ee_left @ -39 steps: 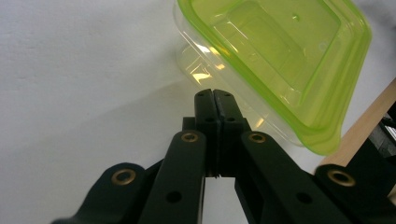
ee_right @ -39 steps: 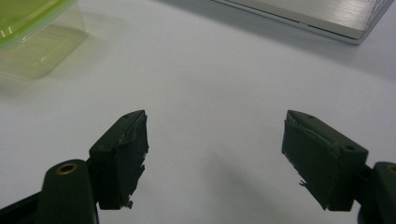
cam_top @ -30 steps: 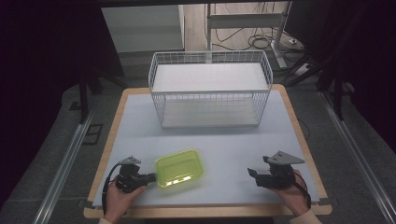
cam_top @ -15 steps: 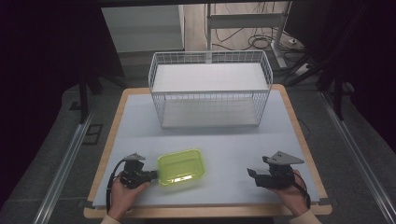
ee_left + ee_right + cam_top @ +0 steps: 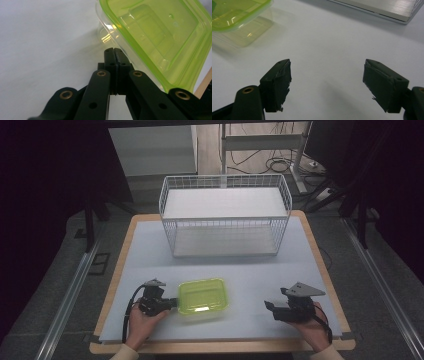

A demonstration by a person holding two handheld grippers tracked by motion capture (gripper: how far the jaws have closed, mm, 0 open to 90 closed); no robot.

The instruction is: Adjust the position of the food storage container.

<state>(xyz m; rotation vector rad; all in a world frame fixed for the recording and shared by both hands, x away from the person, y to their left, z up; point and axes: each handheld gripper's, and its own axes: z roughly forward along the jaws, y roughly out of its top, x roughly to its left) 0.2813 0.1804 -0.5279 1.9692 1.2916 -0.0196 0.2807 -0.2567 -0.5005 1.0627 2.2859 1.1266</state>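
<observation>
- While the left gripper (image 5: pixel 114 50) is seen with jaws pressed together, nothing is held; its tips meet the box (image 5: pixel 202 296) edge.
- Right gripper (image 5: pixel 327 75) is spread wide, well apart from the box.
- The box is set on the table (image 5: pixel 250 275), before the basket (image 5: pixel 225 215).

Left hand (image 5: pixel 142 322) comes in from the near edge, wrapped around the left gripper (image 5: pixel 172 303), which lies low and points right across the table. Its jaws are pressed together, pad on pad, with nothing between them.

Right hand (image 5: pixel 312 327) enters near right, gripping the right gripper (image 5: pixel 267 306) from behind; it points left. Its jaws stand wide apart, pads (image 5: pixel 283 77) bare.
</observation>
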